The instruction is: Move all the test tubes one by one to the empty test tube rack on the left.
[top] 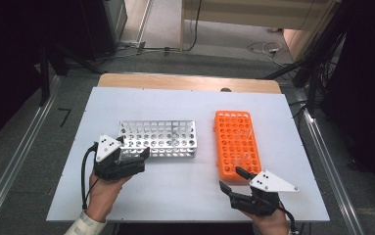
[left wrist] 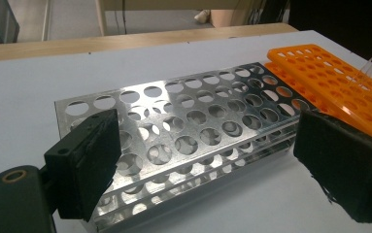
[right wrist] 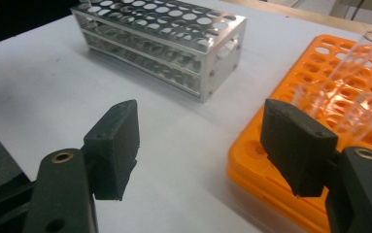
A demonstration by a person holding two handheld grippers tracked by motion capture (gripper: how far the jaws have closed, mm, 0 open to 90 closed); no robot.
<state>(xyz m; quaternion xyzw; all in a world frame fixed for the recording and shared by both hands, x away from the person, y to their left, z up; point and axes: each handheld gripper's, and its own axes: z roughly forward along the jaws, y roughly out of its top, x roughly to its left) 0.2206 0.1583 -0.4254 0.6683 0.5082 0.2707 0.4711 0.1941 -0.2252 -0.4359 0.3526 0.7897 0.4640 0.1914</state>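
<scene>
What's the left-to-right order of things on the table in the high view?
Left gripper → metal rack → orange rack → right gripper, though it overlaps the orange rack's near end, so its place is loose.

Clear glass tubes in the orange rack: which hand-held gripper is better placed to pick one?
Right. The right hand-held gripper is open at the near end of the orange plastic rack, with the clear glass tubes just ahead. The left hand-held gripper sits at the perforated metal rack.

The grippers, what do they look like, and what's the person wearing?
Both are black two-jaw tools. The left gripper and the right gripper each carry a grey three-cornered plate with small dark dots on top. A black cable loops from the left one. Blocky black pads face the jaws. A light checked sleeve covers the left wrist.
</scene>
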